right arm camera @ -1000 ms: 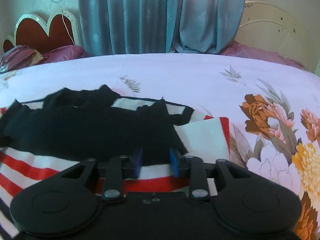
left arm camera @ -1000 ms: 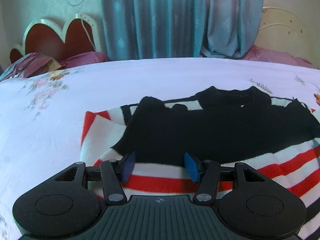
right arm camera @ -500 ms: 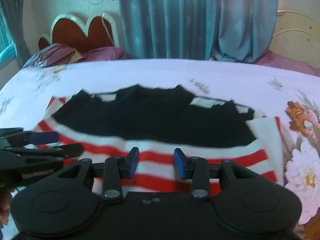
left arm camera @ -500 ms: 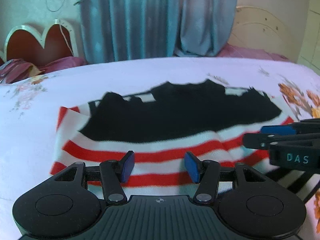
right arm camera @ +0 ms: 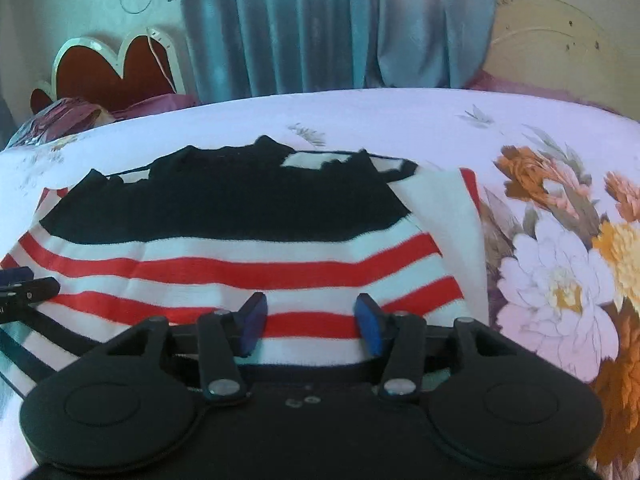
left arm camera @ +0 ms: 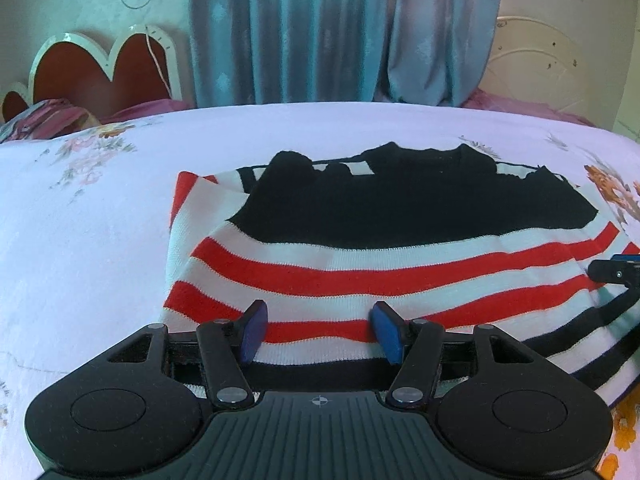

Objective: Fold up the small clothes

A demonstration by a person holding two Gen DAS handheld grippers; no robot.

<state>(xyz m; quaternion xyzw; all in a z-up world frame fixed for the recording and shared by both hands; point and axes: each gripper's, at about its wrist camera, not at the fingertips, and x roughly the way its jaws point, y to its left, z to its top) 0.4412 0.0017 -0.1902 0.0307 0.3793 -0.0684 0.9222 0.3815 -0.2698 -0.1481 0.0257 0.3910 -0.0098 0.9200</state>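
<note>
The folded knit sweater [left arm camera: 384,264] with a black top and red, white and black stripes lies flat on the bed's white floral sheet [left arm camera: 80,240]. Its near striped edge sits just under and between the blue pads of both tools. The left gripper [left arm camera: 318,332] has its jaws partly apart and opening, pressing on nothing. The right gripper [right arm camera: 310,324] likewise has its jaws spreading, the stripes showing between them unpinched. No readable writing shows. Beyond the bed hang blue-grey curtains [left arm camera: 340,32], beside a red heart-shaped headboard [left arm camera: 104,68].
</note>
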